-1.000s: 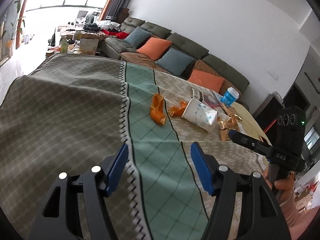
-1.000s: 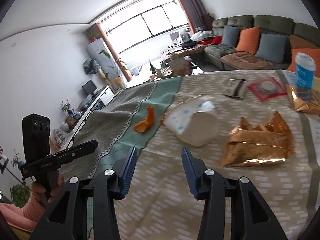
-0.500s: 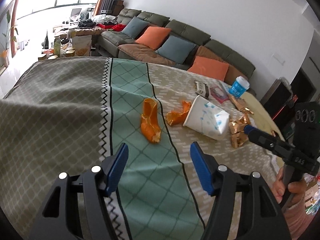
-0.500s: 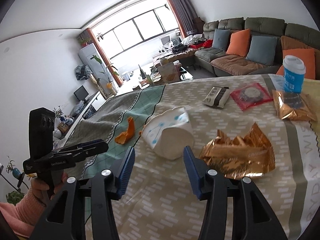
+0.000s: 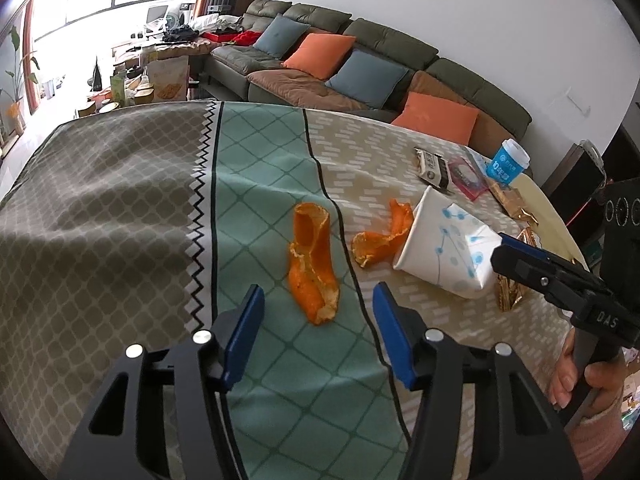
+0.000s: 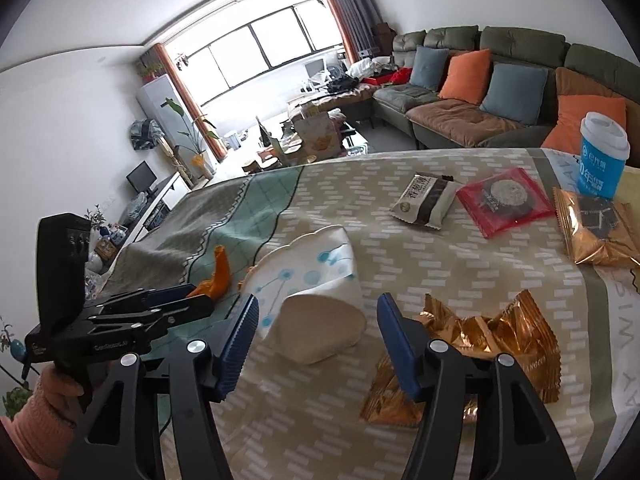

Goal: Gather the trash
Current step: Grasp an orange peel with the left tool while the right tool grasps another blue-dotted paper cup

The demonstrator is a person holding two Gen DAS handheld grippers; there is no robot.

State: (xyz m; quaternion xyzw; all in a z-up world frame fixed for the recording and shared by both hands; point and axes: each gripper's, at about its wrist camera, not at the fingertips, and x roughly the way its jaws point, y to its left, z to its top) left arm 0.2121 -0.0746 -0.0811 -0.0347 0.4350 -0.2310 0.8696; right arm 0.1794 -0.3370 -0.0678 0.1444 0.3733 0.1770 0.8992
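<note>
A long orange peel (image 5: 314, 262) lies on the green stripe of the tablecloth (image 5: 120, 208), just ahead of my open, empty left gripper (image 5: 318, 320). A second orange peel (image 5: 382, 236) touches the mouth of a crushed white paper cup (image 5: 444, 248) lying on its side. In the right wrist view the cup (image 6: 316, 284) lies straight ahead of my open, empty right gripper (image 6: 318, 324), its flattened base toward me. A crumpled gold wrapper (image 6: 480, 344) lies just right of the right gripper. The peel shows there too (image 6: 218, 276).
Further back lie a grey snack packet (image 6: 426, 202), a red packet (image 6: 504, 198), a gold packet (image 6: 596, 228) and an upright blue cup with a white lid (image 6: 602, 156). A sofa (image 5: 360, 68) with cushions runs behind the table. Each gripper shows in the other's view (image 5: 560, 280) (image 6: 120, 320).
Both grippers have moved forward and lower toward the table. The long peel now sits just ahead of the left jaws, the paper cup just ahead of the right jaws. Both stay open.
</note>
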